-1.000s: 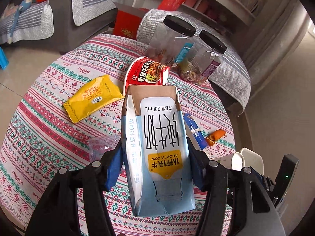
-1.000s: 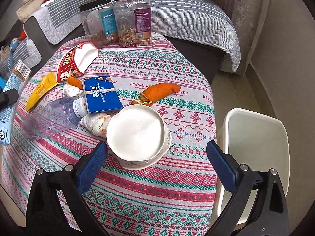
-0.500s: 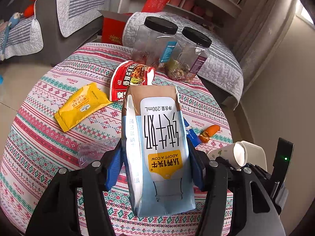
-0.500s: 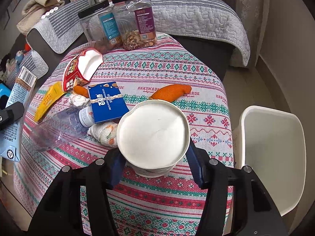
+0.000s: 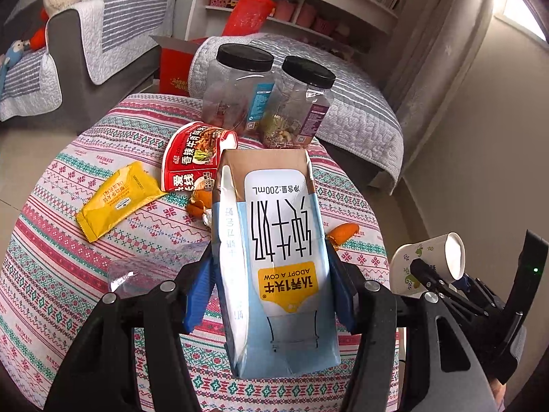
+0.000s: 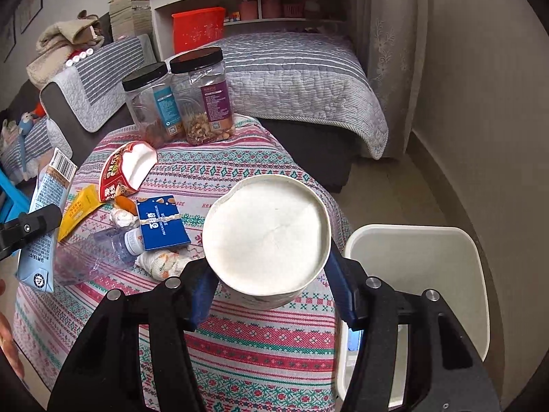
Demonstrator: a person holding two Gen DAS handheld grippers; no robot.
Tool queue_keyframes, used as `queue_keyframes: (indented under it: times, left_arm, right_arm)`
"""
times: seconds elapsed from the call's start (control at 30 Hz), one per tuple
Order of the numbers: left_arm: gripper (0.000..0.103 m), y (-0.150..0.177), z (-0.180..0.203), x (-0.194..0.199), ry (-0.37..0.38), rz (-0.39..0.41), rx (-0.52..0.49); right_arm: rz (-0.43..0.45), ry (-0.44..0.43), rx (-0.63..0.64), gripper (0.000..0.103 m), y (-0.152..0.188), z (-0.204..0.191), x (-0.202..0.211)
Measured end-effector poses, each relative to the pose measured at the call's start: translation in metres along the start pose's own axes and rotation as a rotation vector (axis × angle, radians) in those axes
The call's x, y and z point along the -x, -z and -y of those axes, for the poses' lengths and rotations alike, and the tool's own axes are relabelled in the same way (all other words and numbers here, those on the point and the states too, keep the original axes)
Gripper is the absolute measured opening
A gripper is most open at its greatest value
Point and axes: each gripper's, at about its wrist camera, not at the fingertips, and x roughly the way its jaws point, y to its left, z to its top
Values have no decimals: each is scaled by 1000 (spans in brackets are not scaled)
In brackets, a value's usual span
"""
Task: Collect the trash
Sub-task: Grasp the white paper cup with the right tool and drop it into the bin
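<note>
Above tablecloth (image 5: 68,206): carton (image 5: 274,257) lengthwise (upside-down)

Two lidded jars (image 6: 151,106) (image 6: 204,98), one milk carton (image 5: 274,261), one paper cup (image 6: 266,243), one yellow packet (image 5: 118,201), one bin (image 6: 417,295).

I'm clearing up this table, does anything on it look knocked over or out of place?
Yes. The red noodle cup lies tipped on its side near the two jars, its white inside showing. A clear plastic bottle also lies flat beside the blue packet.
</note>
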Motion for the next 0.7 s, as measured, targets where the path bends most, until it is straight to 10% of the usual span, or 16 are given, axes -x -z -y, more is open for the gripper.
queue_keyframes:
  times: [0.7]
  left_arm:
    - [58, 35, 109, -38, 154, -41, -180]
  right_arm:
    - [-79, 368, -187, 65, 23, 124, 12]
